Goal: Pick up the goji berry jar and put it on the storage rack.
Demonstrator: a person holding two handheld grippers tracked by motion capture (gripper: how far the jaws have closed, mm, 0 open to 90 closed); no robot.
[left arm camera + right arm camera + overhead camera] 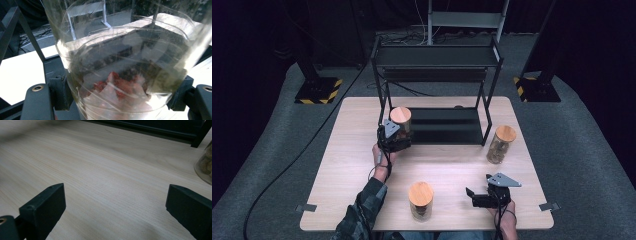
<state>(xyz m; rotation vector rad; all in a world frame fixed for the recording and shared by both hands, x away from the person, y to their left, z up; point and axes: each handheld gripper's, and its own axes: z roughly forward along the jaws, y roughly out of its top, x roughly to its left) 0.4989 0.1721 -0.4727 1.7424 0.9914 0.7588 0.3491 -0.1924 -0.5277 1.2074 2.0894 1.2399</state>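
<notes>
Glass jar (401, 121), wooden-lidded: pinched at its sides by the left gripper (393, 138), held at the black shelf rack's (438, 55) lower tier, apparently for stowing; right gripper (484, 198): jaws spread, nothing held, rested on the table (352, 165).

Grey carpet (272, 150), dark room, wooden table (352, 165)

We see a pale, fine-grained wood bench (362, 165) under a black metal rack (437, 55). Three clear glass jars wear tan wooden lids: one (401, 120) holding red and dark pieces, one (501, 145) with brownish contents, one (421, 201) near us. The black left hand-held gripper (393, 140) and black right hand-held gripper (472, 196) carry grey plates. A sleeve (362, 212) is dark plaid; the floor (582, 150) grey.
</notes>
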